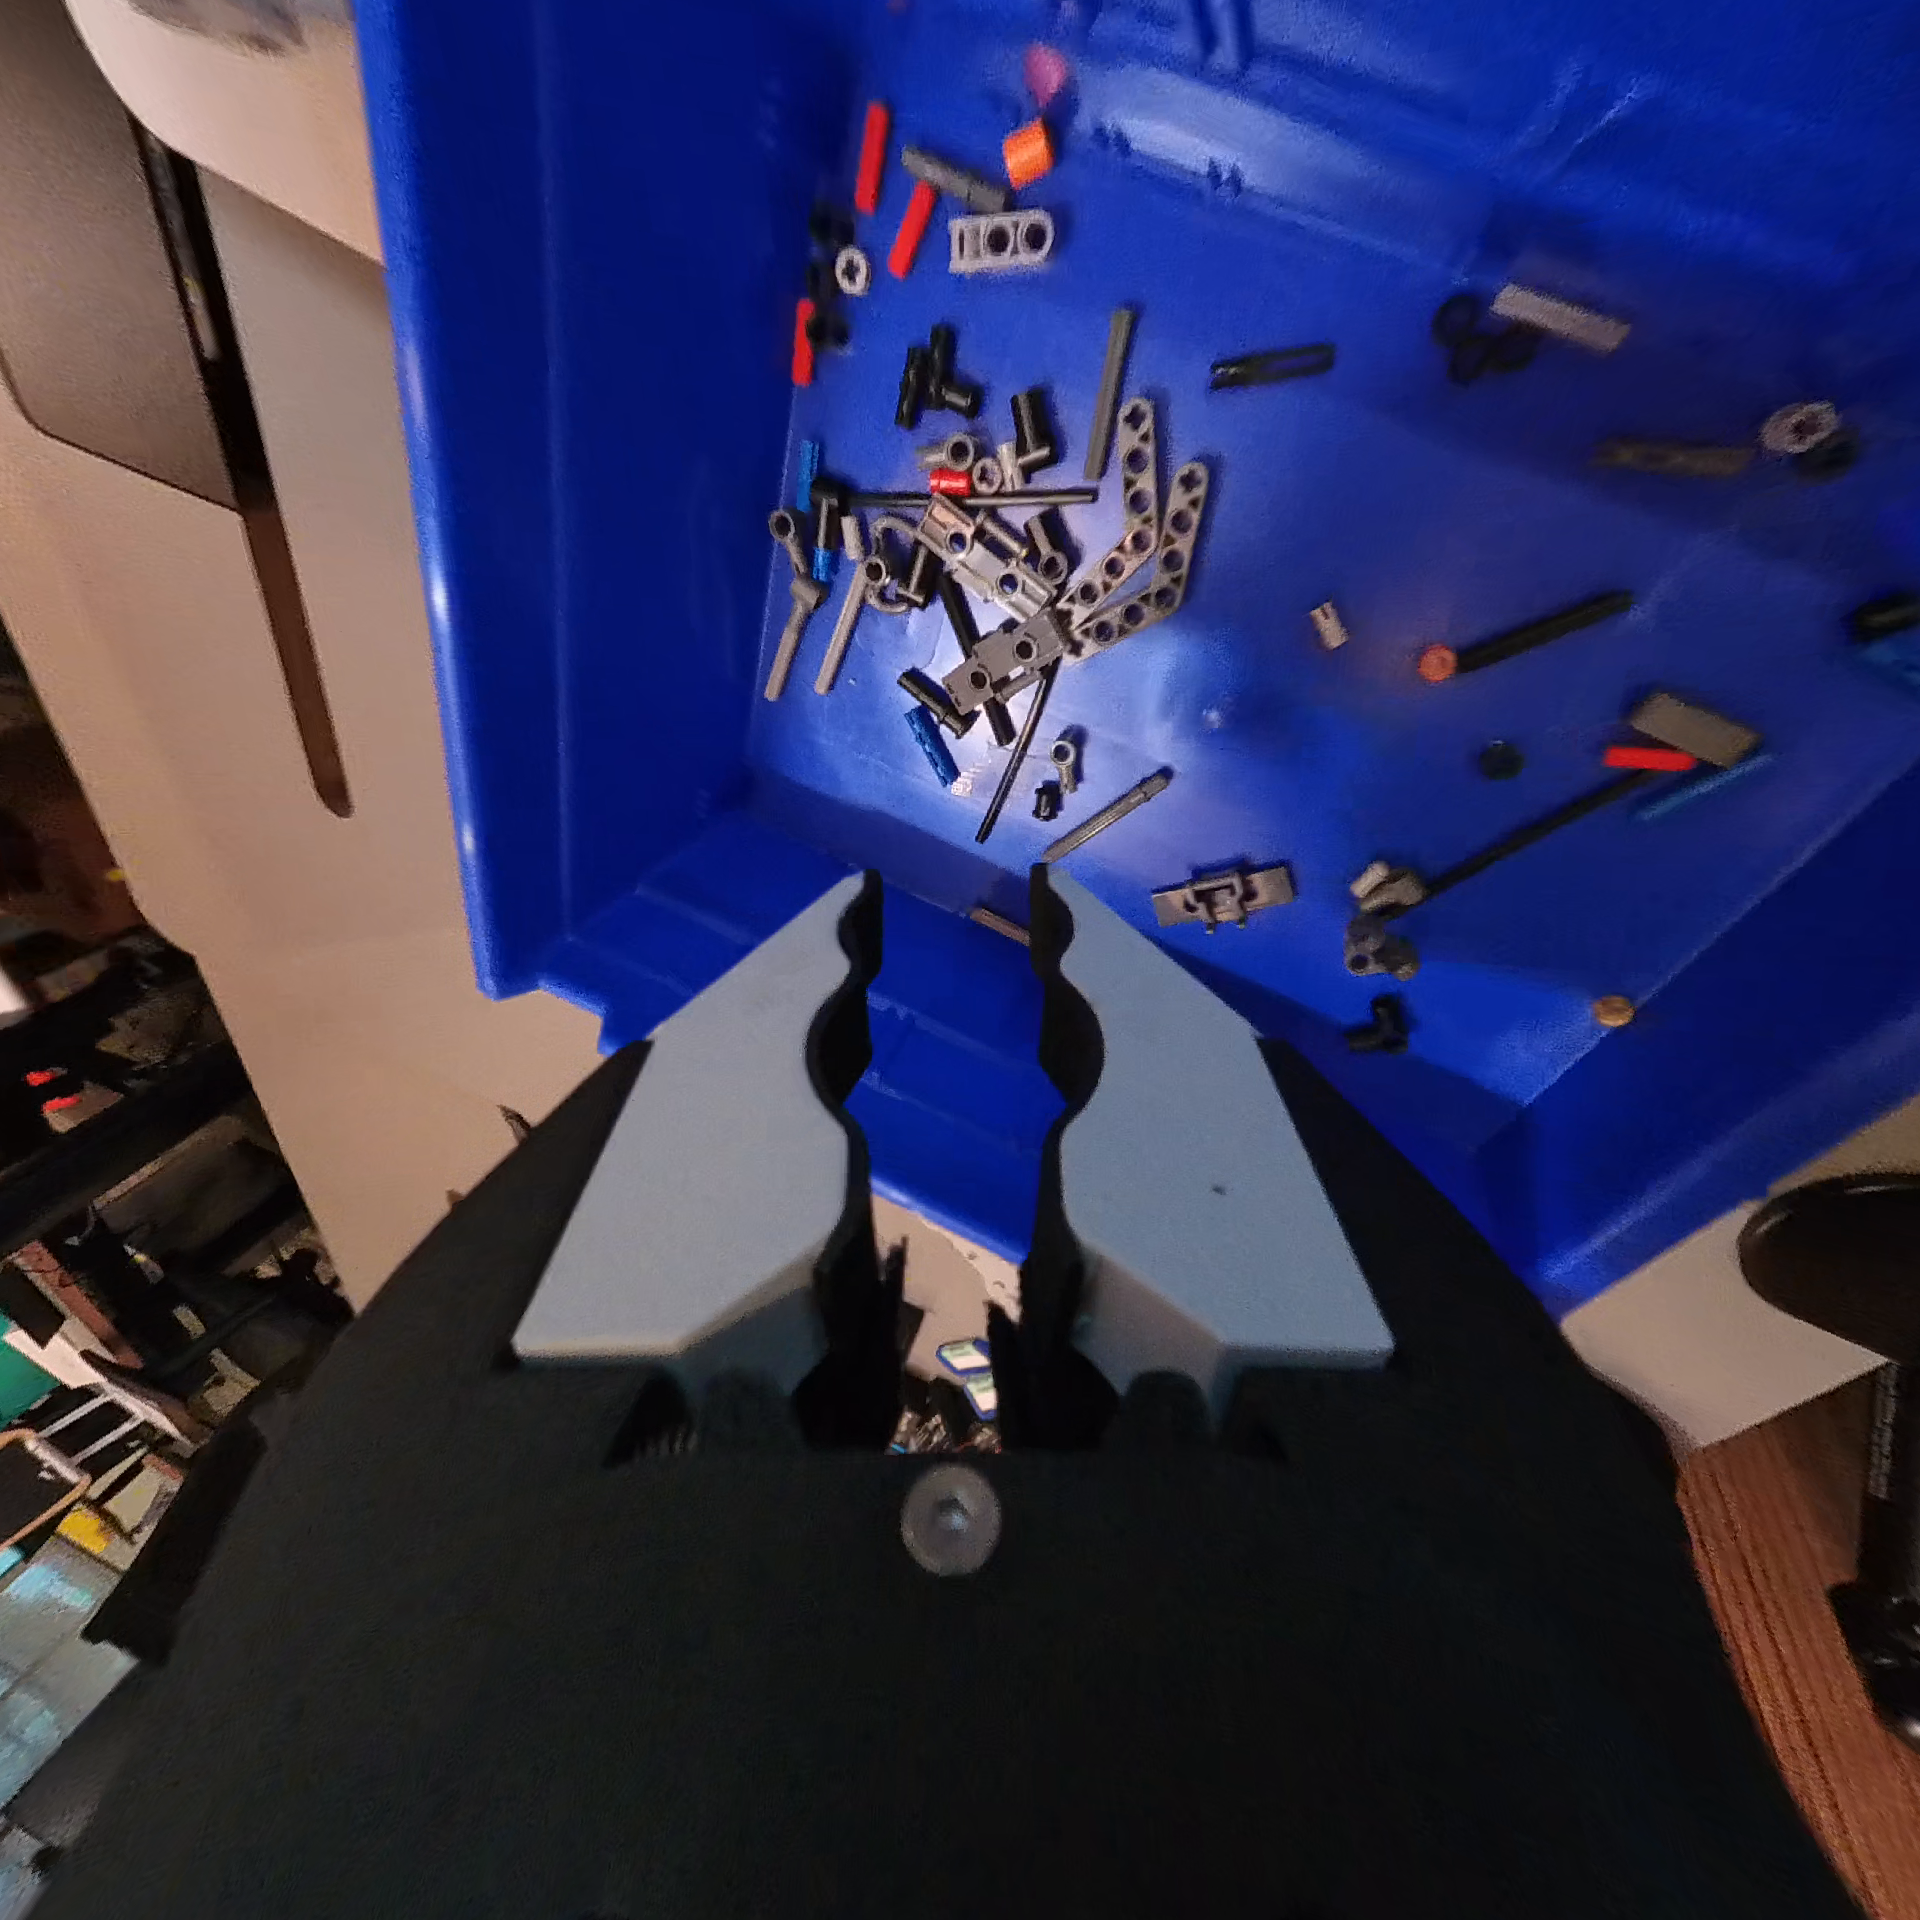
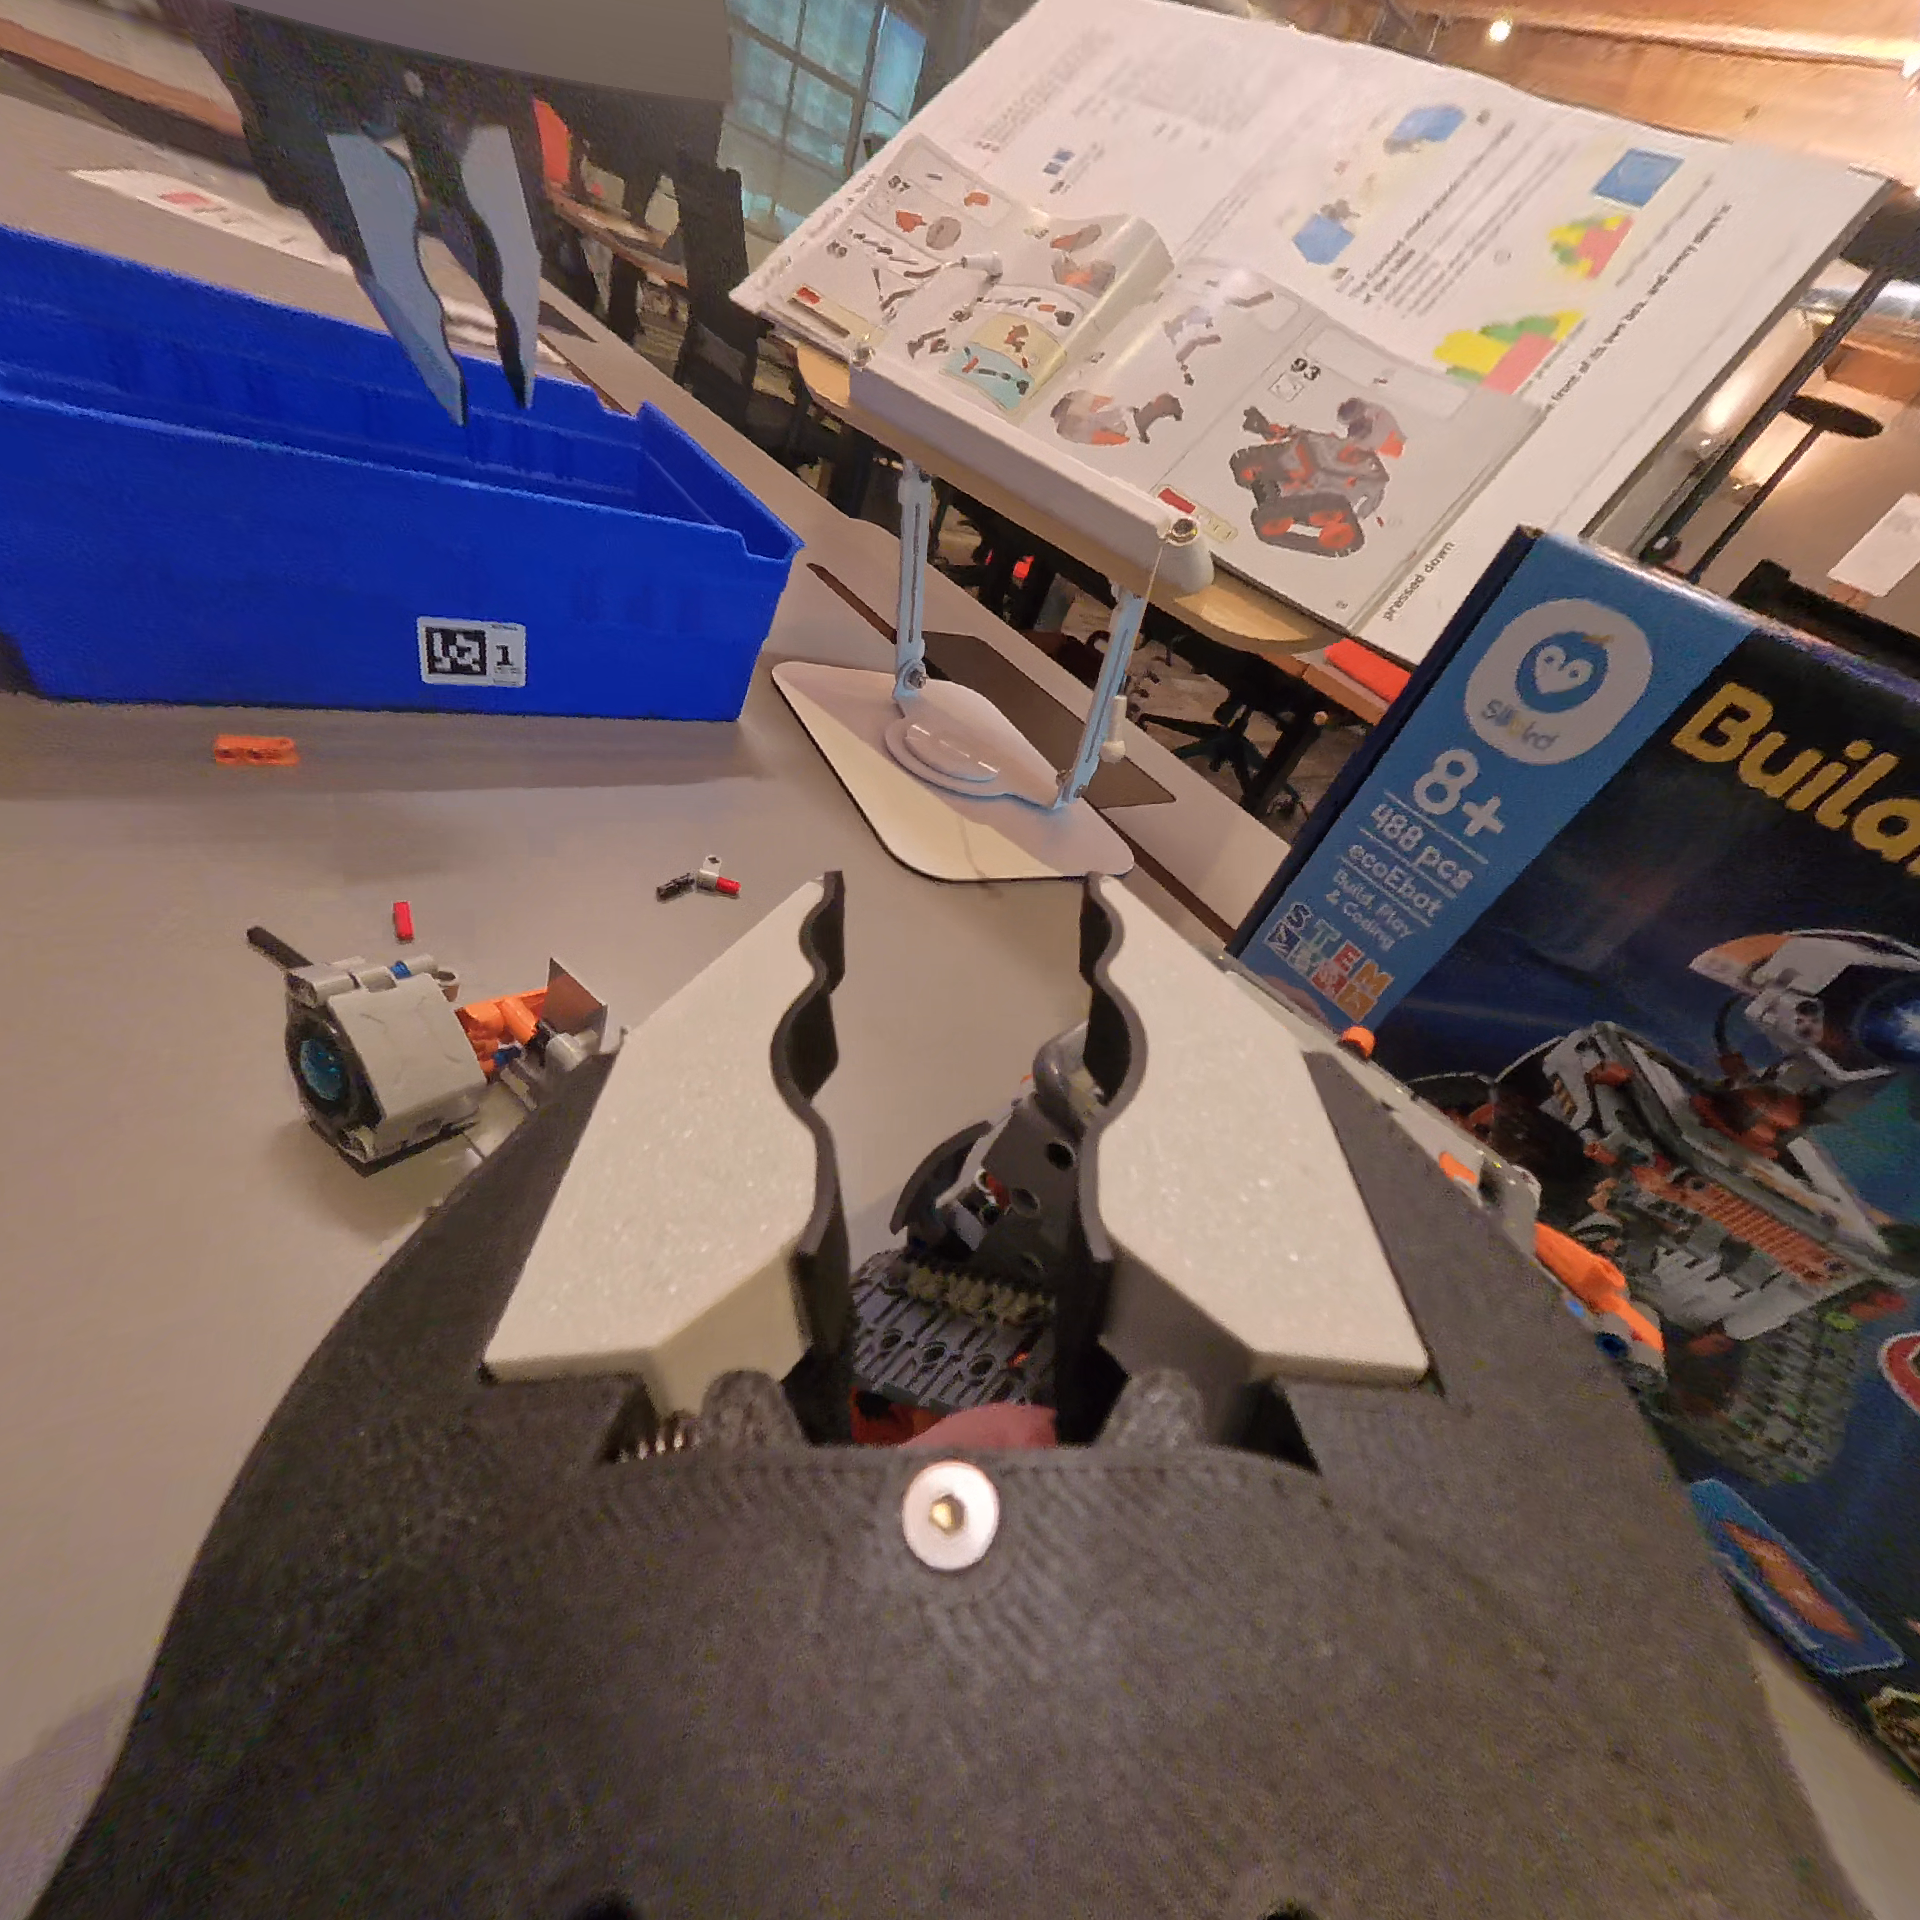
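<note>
Where the grey counter runs back toward wooden walls and dim windows, crowded at the right with a tilted instruction booklet on a white stand, and nearer, a blue toy box standing upright. Holding at the far left a blue bin with a square marker sticker on its near wall. Scattered between: an orange piece just beside the bin, 2 small red-tipped pins, and a grey sub-assembly with a blue lens lying on its side at the near left.

Right gripper low over the counter, jaws parted a moderate gap; a dark grey and orange model sits between them near the base and meets the right jaw, though whether pinched or only resting there cannot be told.

Seen from the right wrist only: left gripper hanging tips-down above the bin's rim.

Seen from the left wrist only: the bin's floor, with a heap of grey beams, black pins and axles at the far left and loose pieces strewn to the right. Left gripper with jaws apart and empty, just above the bin's near edge, clear of the heap.
</note>
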`<state>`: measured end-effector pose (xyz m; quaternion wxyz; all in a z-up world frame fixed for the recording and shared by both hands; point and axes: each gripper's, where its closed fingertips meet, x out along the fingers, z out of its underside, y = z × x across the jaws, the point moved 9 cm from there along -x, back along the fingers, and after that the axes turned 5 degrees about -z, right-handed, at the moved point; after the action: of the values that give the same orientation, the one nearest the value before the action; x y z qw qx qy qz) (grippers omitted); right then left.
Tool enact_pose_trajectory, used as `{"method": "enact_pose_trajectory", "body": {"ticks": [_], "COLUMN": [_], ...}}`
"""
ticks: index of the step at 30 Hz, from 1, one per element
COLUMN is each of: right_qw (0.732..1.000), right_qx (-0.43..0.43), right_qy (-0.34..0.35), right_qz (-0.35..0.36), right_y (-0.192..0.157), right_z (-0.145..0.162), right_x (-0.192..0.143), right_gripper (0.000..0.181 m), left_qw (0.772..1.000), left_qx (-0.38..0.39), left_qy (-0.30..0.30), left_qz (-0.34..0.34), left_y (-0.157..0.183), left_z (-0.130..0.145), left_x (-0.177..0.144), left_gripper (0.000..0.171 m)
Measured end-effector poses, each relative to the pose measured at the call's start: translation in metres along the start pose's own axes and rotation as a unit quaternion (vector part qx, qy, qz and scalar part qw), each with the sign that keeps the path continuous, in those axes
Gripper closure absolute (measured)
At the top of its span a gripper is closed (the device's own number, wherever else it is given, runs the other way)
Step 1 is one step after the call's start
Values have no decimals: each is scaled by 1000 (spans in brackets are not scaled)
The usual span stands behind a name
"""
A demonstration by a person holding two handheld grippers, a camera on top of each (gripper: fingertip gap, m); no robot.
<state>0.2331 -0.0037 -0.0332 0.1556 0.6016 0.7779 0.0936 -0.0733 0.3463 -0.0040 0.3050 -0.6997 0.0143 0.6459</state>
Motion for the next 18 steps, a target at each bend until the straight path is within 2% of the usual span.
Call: {"method": "enact_pose_trajectory", "body": {"ticks": [7,12,18], "right_qw": [999,998,997], "right_qx": [-30,-43,-53], "right_qy": [-13,-22,-33], "right_qz": [17,42,54], "right_y": [3,7,8], "right_z": [1,2,4], "right_x": [-4,-8,-8], "right_gripper": [138,139,140], "left_qw": [1000,997,996], "left_qx": [-6,-1,17], "left_qy": [12,76,76], "left_qz": [19,16,37], "left_y": [-9,-15,-18], "left_z": [-3,-21,-26], "left_x": [42,58,77], "left_gripper": [143,139,141]}}
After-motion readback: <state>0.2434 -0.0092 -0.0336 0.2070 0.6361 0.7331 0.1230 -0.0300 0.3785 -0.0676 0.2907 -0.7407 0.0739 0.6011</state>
